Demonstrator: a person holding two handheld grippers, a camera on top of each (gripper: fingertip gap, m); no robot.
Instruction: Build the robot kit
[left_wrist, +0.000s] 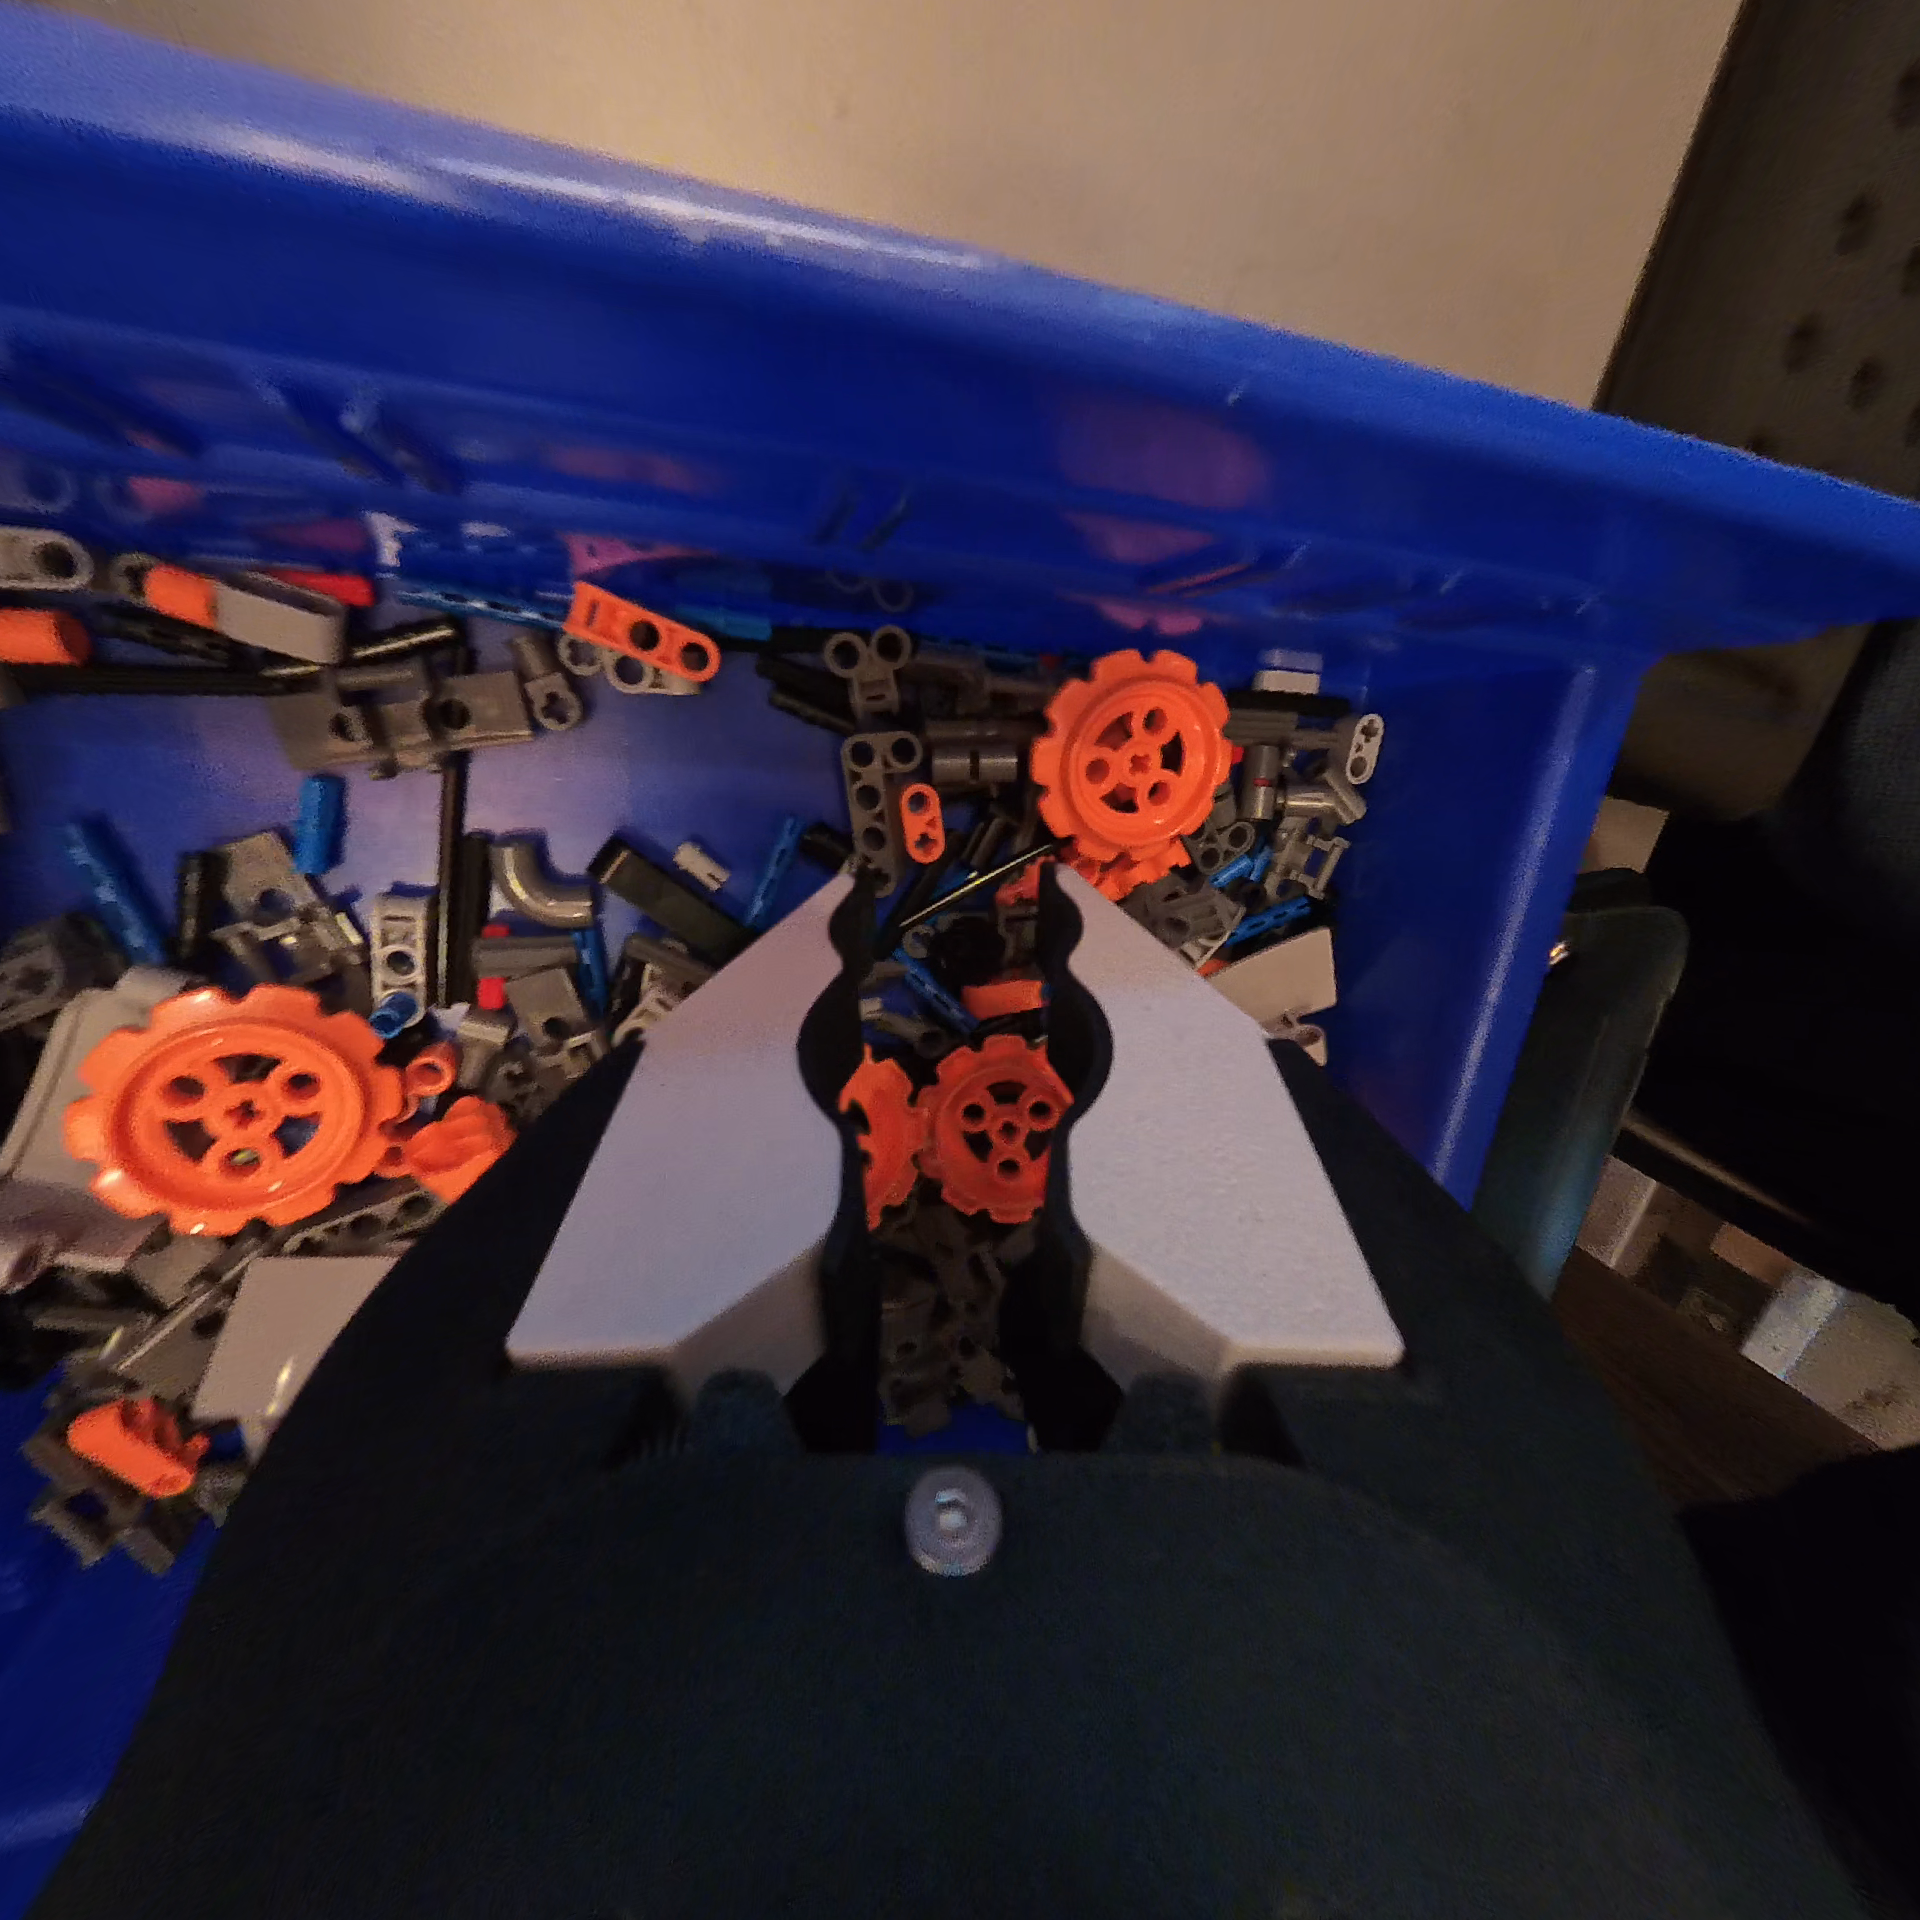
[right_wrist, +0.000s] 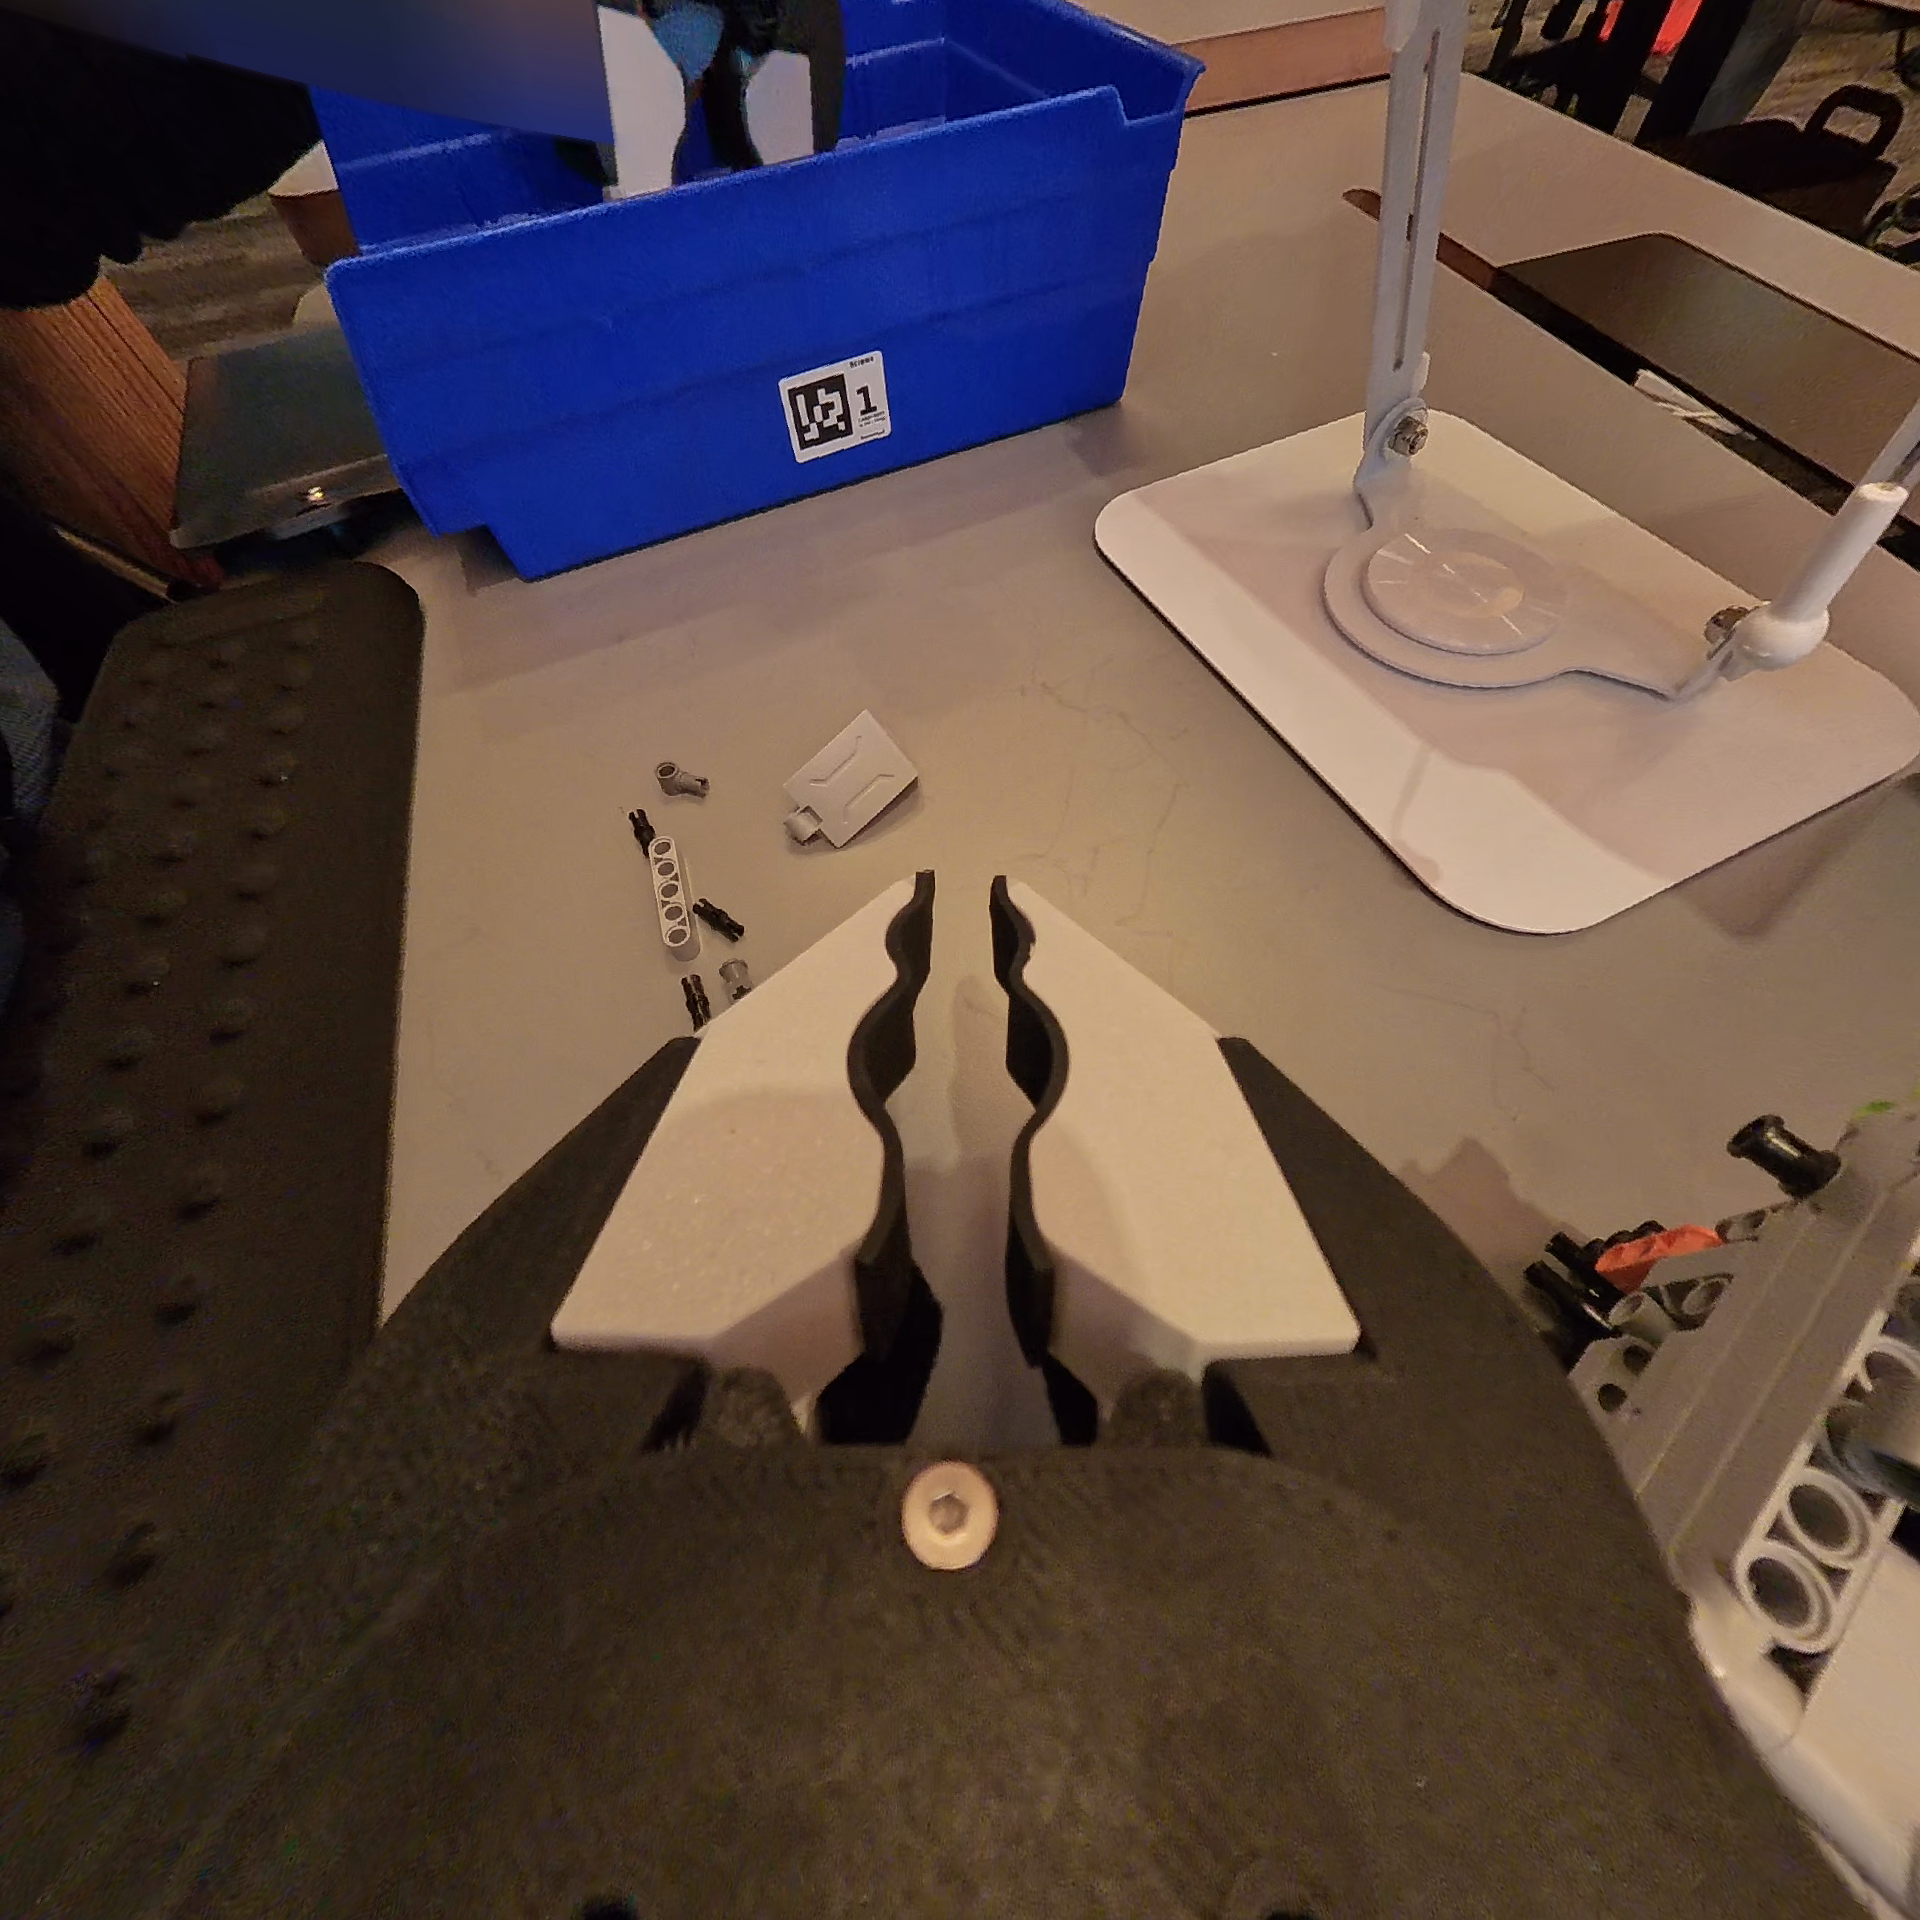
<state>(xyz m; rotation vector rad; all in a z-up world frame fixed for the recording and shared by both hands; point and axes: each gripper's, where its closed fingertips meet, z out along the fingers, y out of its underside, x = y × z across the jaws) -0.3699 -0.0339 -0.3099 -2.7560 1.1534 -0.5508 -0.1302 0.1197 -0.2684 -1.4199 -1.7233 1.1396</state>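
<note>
— Any writing to be seen?
— Only a white sticker (right_wrist: 834, 405) on the near wall of the blue bin (right_wrist: 644, 343), far left on the table: a black square code pattern, one large digit beside it, and fine print too small to read.
— Elsewhere?
— Nothing readable.

A grey brick assembly (right_wrist: 1787, 1455) (right wrist view) is cut off by the edge.

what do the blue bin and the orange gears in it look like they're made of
Blue bin: likely moulded plastic, semi-gloss, with ribbed walls and soft highlights. Orange gears: likely hard plastic, glossy, with crisp moulded teeth and spokes.
</note>
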